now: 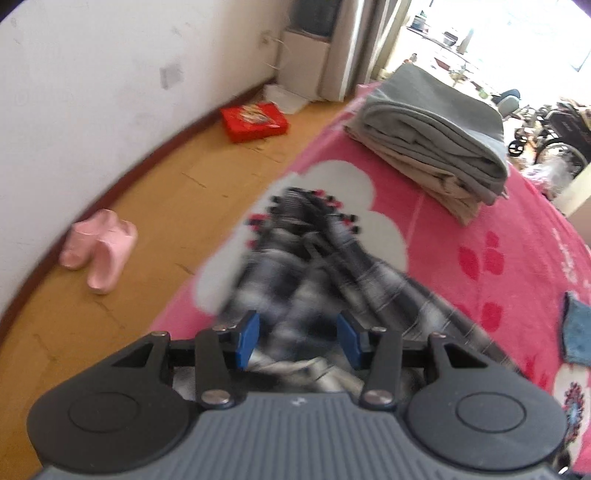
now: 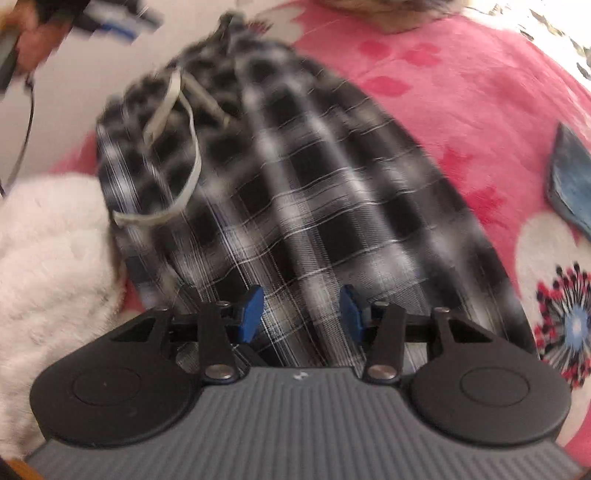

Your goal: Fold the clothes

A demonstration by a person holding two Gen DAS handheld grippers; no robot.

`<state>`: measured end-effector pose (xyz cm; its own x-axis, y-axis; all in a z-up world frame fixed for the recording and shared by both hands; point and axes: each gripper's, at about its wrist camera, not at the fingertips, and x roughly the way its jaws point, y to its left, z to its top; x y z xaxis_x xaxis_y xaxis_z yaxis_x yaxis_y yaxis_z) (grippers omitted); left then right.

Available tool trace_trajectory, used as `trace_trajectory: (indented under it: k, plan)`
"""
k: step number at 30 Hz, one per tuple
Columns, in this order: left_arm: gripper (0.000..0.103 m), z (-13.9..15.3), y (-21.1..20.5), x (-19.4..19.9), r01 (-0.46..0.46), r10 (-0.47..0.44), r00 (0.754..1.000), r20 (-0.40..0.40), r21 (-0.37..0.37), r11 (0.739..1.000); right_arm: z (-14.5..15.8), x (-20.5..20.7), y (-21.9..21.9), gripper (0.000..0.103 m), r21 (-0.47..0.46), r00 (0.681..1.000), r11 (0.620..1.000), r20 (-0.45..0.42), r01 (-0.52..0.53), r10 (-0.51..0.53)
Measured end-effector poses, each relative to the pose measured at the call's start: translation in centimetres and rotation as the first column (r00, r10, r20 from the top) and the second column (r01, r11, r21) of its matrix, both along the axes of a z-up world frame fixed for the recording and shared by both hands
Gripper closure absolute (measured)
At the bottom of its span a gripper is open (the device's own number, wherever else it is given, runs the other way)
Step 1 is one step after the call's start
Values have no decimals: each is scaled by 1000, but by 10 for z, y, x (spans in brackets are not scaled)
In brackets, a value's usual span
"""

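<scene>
A black, grey and white plaid garment (image 1: 325, 266) lies bunched on the pink floral bed cover (image 1: 480, 229). It also shows in the right wrist view (image 2: 303, 177), with a white drawstring (image 2: 173, 147) looped on its left part. My left gripper (image 1: 297, 341) is open, its blue pads wide apart just above the garment's near end. My right gripper (image 2: 301, 312) is open too, low over the plaid cloth, nothing between its pads. The left gripper in a hand shows blurred at the right wrist view's top left (image 2: 107, 18).
A folded grey and beige stack (image 1: 436, 136) lies at the bed's far end. A blue cloth (image 1: 576, 328) lies at right, also in the right wrist view (image 2: 572, 177). A white fluffy item (image 2: 48, 266) lies left. Pink slippers (image 1: 98, 247) and a red box (image 1: 255, 120) lie on the wooden floor.
</scene>
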<state>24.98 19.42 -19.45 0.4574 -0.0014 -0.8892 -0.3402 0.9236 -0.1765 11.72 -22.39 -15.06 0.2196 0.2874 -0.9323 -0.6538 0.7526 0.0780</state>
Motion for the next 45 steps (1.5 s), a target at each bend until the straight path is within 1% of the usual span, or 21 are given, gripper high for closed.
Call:
trace_trajectory:
  k: [3, 5, 6, 7, 9, 10, 12, 14, 16, 18, 19, 20, 22, 25, 27, 29, 31, 33, 39, 42, 45]
  plan:
    - [55, -22, -4, 25, 6, -7, 1000, -20, -68, 998, -17, 1, 3, 74, -102, 1000, 995, -1, 8, -8]
    - [55, -35, -7, 41, 21, -28, 998, -59, -113, 993, -19, 1, -2, 82, -135, 999, 990, -6, 35, -36]
    - [55, -43, -9, 50, 33, -44, 996, -81, -136, 990, -20, 0, -4, 89, -150, 999, 988, -8, 48, -50]
    - [56, -48, -13, 57, 40, -55, 994, -98, -148, 988, -20, 0, -6, 94, -166, 998, 984, 5, 63, -63]
    - [58, -54, -17, 64, 41, -59, 993, -106, -167, 985, -19, -1, -11, 97, -198, 996, 976, 36, 93, -87]
    - [61, -57, -19, 68, 41, -61, 992, -108, -177, 983, -18, -1, -13, 98, -207, 994, 972, 49, 109, -101]
    - [64, -59, -22, 73, 32, -53, 993, -108, -187, 982, -14, -1, -18, 99, -208, 989, 967, 67, 144, -133]
    - [72, -59, -25, 76, 15, -34, 994, -105, -181, 983, -9, -1, -22, 99, -203, 983, 963, 88, 178, -163]
    - [84, -58, -25, 79, -3, -14, 995, -96, -176, 984, -5, -1, -29, 101, -208, 978, 959, 121, 194, -171]
    - [90, -55, -26, 82, -22, 7, 996, -86, -173, 985, 0, 0, -35, 102, -218, 972, 955, 161, 202, -169]
    - [92, -54, -26, 84, -32, 18, 997, -80, -172, 985, 1, 2, -39, 103, -224, 969, 953, 187, 203, -162]
    - [92, -53, -27, 85, -39, 26, 997, -77, -174, 984, 3, 5, -43, 103, -232, 964, 951, 216, 204, -154]
    - [93, -51, -29, 88, -45, 33, 997, -77, -168, 985, 7, 17, -54, 103, -222, 957, 951, 239, 216, -162]
    - [93, -50, -35, 90, -43, 32, 997, -76, -145, 989, 19, 32, -68, 99, -36, 975, 979, 109, 201, -196]
    - [93, -50, -35, 90, -53, 43, 996, -77, -139, 989, 12, 24, -64, 99, -54, 981, 983, 94, 177, -172]
    - [93, -51, -36, 90, -68, 58, 995, -78, -136, 988, 4, 15, -60, 96, -82, 986, 985, 84, 152, -145]
    - [94, -51, -38, 91, -76, 66, 995, -79, -130, 989, -3, 6, -55, 87, -110, 990, 986, 73, 126, -118]
    - [94, -51, -39, 92, -81, 71, 994, -81, -123, 989, -11, -3, -50, 82, -138, 994, 985, 61, 100, -92]
    - [94, -52, -41, 95, -90, 81, 993, -91, -110, 990, -35, -30, -36, 81, -218, 1000, 976, 21, 19, -14]
    - [94, -52, -41, 96, -98, 88, 992, -95, -107, 989, -32, -34, -43, 81, -254, 998, 966, 46, 46, -35]
    - [94, -53, -42, 97, -104, 93, 991, -100, -101, 989, -40, -37, -55, 82, -288, 999, 956, 28, 52, -46]
